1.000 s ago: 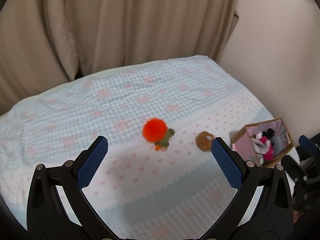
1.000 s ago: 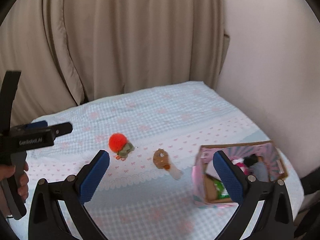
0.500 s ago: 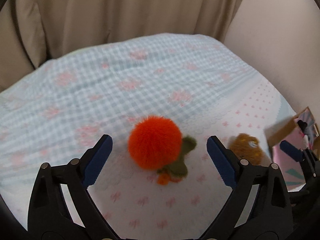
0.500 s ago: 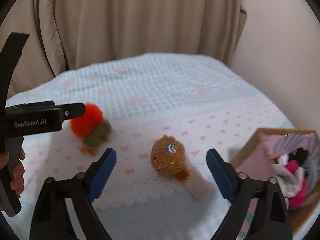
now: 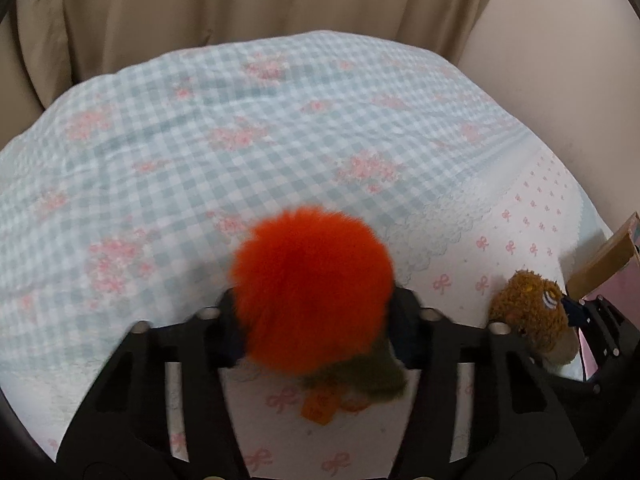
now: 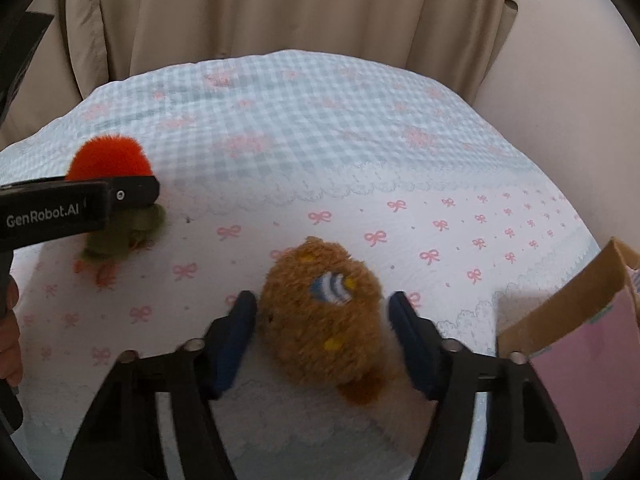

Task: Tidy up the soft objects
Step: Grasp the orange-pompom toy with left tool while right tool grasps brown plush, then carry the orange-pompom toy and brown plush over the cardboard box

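Note:
An orange fluffy pompom toy (image 5: 312, 292) with a green body and orange feet lies on the bedspread (image 5: 280, 128). My left gripper (image 5: 316, 332) has closed around it, both jaws pressed against its sides. It also shows in the right wrist view (image 6: 108, 160), partly behind the left gripper's finger (image 6: 132, 192). A brown plush toy (image 6: 324, 312) with a blue-and-white striped patch lies between the jaws of my right gripper (image 6: 324, 340), which have narrowed to its sides; a small gap shows on the right. It also shows in the left wrist view (image 5: 532, 312).
A cardboard box (image 6: 576, 332) with pink patterned sides stands at the right, close to the brown toy; its corner shows in the left wrist view (image 5: 608, 260). Beige curtains (image 6: 280, 12) hang behind the bed and a plain wall (image 6: 580, 60) rises on the right.
Both grippers moved forward and down onto the toys. The left jaws closed on the orange pompom toy. The right jaws narrowed around the brown plush toy.

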Motion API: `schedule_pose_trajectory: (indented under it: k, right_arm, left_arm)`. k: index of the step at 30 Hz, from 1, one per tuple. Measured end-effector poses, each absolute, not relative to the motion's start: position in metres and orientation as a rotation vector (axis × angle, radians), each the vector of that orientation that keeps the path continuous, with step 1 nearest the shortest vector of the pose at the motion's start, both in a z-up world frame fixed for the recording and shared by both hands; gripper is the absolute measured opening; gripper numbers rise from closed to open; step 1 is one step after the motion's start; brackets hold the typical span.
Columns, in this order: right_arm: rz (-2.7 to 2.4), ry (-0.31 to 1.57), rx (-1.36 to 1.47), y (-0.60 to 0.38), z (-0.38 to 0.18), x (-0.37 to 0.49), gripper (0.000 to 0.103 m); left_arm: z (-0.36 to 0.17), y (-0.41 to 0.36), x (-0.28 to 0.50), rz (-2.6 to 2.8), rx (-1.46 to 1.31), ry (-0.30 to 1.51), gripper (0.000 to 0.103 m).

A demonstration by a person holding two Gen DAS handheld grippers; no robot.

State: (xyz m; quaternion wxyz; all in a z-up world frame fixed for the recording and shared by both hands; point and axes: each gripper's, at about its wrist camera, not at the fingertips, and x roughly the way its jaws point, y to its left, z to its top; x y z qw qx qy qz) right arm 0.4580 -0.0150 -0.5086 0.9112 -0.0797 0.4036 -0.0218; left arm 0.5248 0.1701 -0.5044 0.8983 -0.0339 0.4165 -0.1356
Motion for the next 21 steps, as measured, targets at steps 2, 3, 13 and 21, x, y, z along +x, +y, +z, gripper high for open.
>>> schedule_pose_trajectory:
  k: [2,3,13,21]
  right_arm:
    - [-0.034,0.832,-0.148,-0.018,-0.507,0.459,0.051]
    - [-0.031,0.832,-0.144,-0.019,-0.507,0.458,0.048]
    - [0.001,0.82,-0.065,-0.023,-0.473,0.435,0.04]
    - [0.006,0.798,0.027,-0.026,-0.396,0.397,0.04]
  left_arm:
    - [-0.505,0.171,0.525,-0.281,-0.081,0.865,0.038]
    - [-0.505,0.172,0.524,-0.278,-0.086,0.866,0.038]
    - [-0.461,0.173,0.495,-0.273,-0.088,0.835,0.037]
    - [-0.383,0.172,0.445,-0.282,-0.071,0.837,0.037]
